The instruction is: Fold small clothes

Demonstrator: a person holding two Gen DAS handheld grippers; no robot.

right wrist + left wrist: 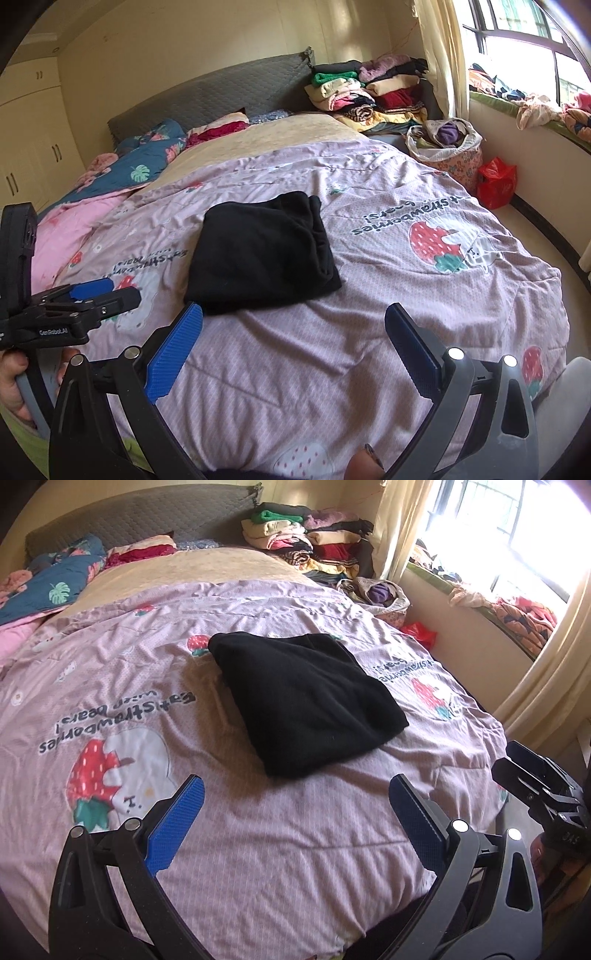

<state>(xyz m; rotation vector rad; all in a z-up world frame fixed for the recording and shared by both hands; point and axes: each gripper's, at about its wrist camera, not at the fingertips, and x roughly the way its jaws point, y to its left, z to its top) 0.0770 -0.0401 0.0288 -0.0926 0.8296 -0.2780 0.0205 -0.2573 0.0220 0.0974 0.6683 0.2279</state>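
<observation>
I see a patterned fabric basket [448,155] on the floor off the bed's far right corner, at about 1 o'clock from the right wrist camera, stuffed with clothes, a purple piece on top. A red plastic bag [496,181] sits just beside it; what it holds I cannot tell.

The folded black garment [303,701] lies flat on the pink strawberry quilt [258,849] near the bed's middle, at 12 o'clock from my left gripper [295,797] and about 11 o'clock from my right gripper [293,325]. Both grippers hang over the quilt with fingers spread wide, grasping nothing, apart from the garment.

The quilt is bare around the garment, with open cloth toward the near edge. Stacked folded clothes [306,535] crowd the headboard corner at 1 o'clock.
</observation>
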